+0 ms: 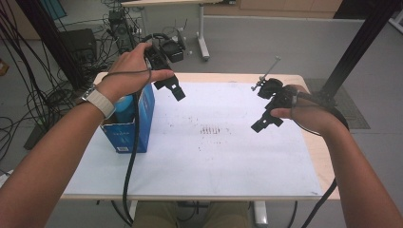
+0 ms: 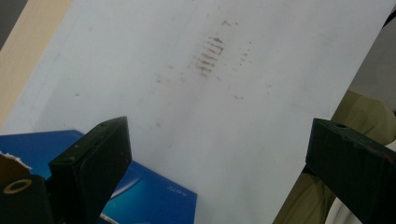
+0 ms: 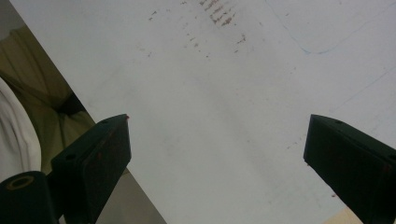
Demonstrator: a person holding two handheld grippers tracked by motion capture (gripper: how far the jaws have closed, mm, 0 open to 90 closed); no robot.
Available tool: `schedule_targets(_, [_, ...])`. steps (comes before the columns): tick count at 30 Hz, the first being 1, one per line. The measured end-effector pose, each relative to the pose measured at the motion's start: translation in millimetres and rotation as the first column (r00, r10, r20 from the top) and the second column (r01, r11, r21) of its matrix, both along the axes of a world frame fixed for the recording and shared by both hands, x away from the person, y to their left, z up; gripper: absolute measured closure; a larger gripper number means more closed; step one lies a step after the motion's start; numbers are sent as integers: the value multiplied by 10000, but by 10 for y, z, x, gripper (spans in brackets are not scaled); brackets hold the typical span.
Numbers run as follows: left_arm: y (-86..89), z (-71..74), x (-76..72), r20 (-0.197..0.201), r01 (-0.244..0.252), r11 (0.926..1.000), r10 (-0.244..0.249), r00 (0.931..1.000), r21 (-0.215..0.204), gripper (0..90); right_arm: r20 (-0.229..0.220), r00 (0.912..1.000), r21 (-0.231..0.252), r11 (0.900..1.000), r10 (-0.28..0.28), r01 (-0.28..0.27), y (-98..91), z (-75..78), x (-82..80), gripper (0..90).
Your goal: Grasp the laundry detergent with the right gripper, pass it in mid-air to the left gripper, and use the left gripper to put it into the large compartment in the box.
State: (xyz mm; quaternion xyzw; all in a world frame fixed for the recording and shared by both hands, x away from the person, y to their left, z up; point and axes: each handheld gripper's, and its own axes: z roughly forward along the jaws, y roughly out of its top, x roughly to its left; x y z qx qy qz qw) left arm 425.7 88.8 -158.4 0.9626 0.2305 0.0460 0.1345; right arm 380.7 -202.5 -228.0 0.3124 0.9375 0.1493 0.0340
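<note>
My left gripper point(image 1: 175, 88) hangs above the far left of the white sheet point(image 1: 199, 156), just right of an open blue box point(image 1: 129, 127). Its jaws stand wide apart in the left gripper view point(image 2: 219, 154) with nothing between them, and the blue box point(image 2: 159, 196) lies below. A light blue bottle top point(image 1: 124, 105) sticks out of the box. My right gripper point(image 1: 266, 121) hovers over the right side of the sheet. In the right gripper view point(image 3: 217, 149) its jaws are spread wide and empty over the white sheet point(image 3: 219, 84).
Brown smudges point(image 1: 213, 130) mark the middle of the sheet. The wooden table edge point(image 1: 319, 156) runs along the right. Cables and equipment point(image 1: 119, 28) lie on the floor behind, and a black post point(image 1: 356, 47) stands at the far right.
</note>
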Motion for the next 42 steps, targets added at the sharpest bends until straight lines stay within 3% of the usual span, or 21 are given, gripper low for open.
schedule_targets(13, [-102, -97, -7, 298, 519, 9979, -531, 9981, 390, 72, -65, 9999, 18, 10000, -92, 92, 0, -39, 3, 72])
schedule_targets(32, [-263, -314, -55, 178, 1521, 9856, -1538, 9879, 736, 72, -49, 9997, 27, 9997, -234, 234, -31, -44, 13, 72])
schedule_targets(42, [-271, -358, -64, 206, 1553, 9850, -1573, 9873, 746, 72, -68, 9995, -8, 9995, -301, 301, -27, -53, 4, 72])
